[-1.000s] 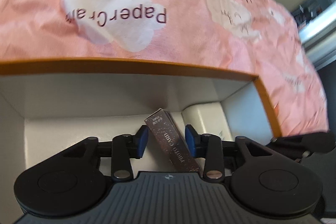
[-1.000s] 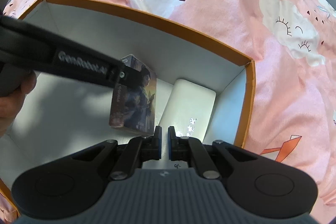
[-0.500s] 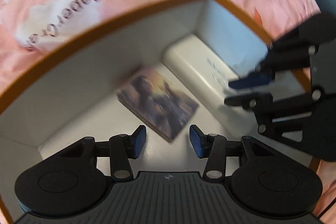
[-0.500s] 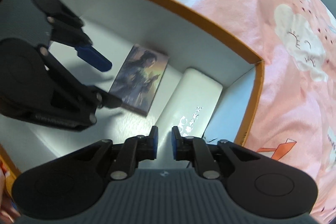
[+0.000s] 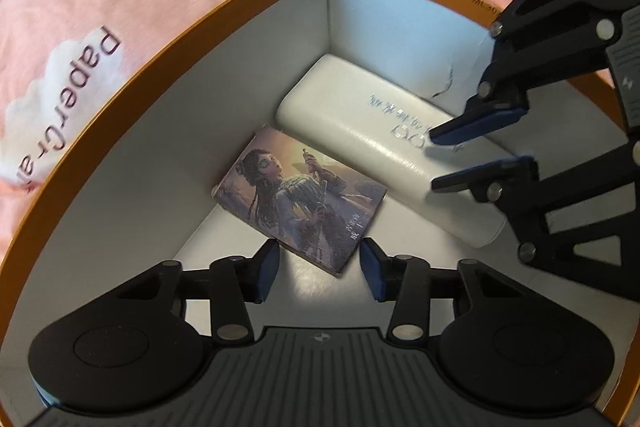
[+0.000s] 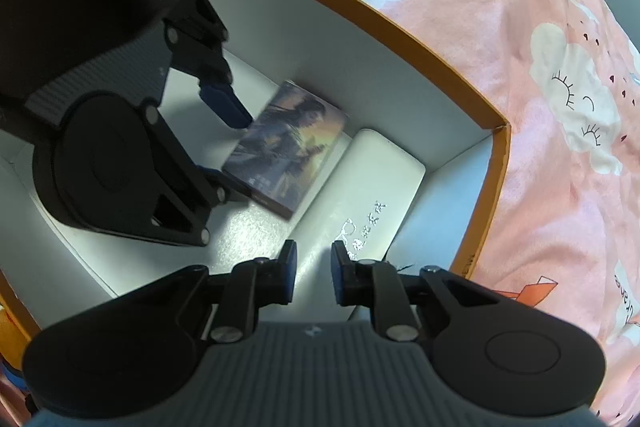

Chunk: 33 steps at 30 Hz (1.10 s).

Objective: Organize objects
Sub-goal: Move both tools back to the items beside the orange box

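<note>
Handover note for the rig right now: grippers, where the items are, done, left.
Left gripper: empty, jaws closing, hanging over the card box, not gripping it.
Right gripper: empty, jaws opening, above the white case.
Items: card box lies flat on the floor of the orange-rimmed box, touching the white case, which sits by the wall.
Done: both items are in the box.
Left: any other items are out of view; check before going on.
</note>
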### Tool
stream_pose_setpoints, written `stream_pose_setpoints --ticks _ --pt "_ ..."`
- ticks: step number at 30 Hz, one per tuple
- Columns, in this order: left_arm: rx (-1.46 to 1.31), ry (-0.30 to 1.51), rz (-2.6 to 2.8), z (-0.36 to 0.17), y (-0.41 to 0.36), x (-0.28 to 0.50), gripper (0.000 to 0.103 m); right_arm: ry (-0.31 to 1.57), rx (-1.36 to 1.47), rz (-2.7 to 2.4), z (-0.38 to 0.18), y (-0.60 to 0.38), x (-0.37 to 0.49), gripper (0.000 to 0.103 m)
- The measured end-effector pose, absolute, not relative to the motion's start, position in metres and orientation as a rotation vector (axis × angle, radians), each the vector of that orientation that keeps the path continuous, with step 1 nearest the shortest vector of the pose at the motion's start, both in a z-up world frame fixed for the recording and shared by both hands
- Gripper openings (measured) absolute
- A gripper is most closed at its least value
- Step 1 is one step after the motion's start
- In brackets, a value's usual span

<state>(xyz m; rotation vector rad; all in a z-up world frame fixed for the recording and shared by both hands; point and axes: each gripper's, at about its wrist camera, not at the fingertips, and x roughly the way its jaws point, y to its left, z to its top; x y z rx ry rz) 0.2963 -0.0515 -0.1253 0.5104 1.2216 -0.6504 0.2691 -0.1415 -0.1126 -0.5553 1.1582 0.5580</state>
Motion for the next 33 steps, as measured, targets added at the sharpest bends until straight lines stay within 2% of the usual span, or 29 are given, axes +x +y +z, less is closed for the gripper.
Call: stream_pose_setpoints --ticks 10,14,17,22,27,31,33 --pt "0.472 1.238 -0.616 -0.119 -0.049 0.284 0.046 1.135 -0.494 0.543 -0.106 -0.145 0.266 0.021" --pt "0.362 1.129 -0.578 -0.082 -0.035 0.255 0.045 1.075 -0.392 0.506 -0.081 -0.156 0.250 0.031" --pt "0.272 1.035 -0.581 -0.047 -0.020 0.223 0.045 1.008 -0.280 0.497 -0.058 -0.169 0.226 0.033" --pt "0.161 0.981 -0.586 -0.007 -0.015 0.166 0.044 0.902 -0.121 0.490 -0.030 -0.188 0.171 0.035" --pt "0.086 0.980 -0.596 -0.004 -0.004 0.111 0.044 0.936 -0.014 0.510 -0.029 -0.196 0.118 0.035" --pt "0.056 1.063 -0.598 -0.028 -0.003 0.081 0.044 1.032 0.039 0.525 -0.046 -0.200 0.080 0.035" --pt "0.063 1.096 -0.594 -0.038 -0.004 0.068 0.040 1.082 0.035 0.524 -0.059 -0.202 0.062 0.035"
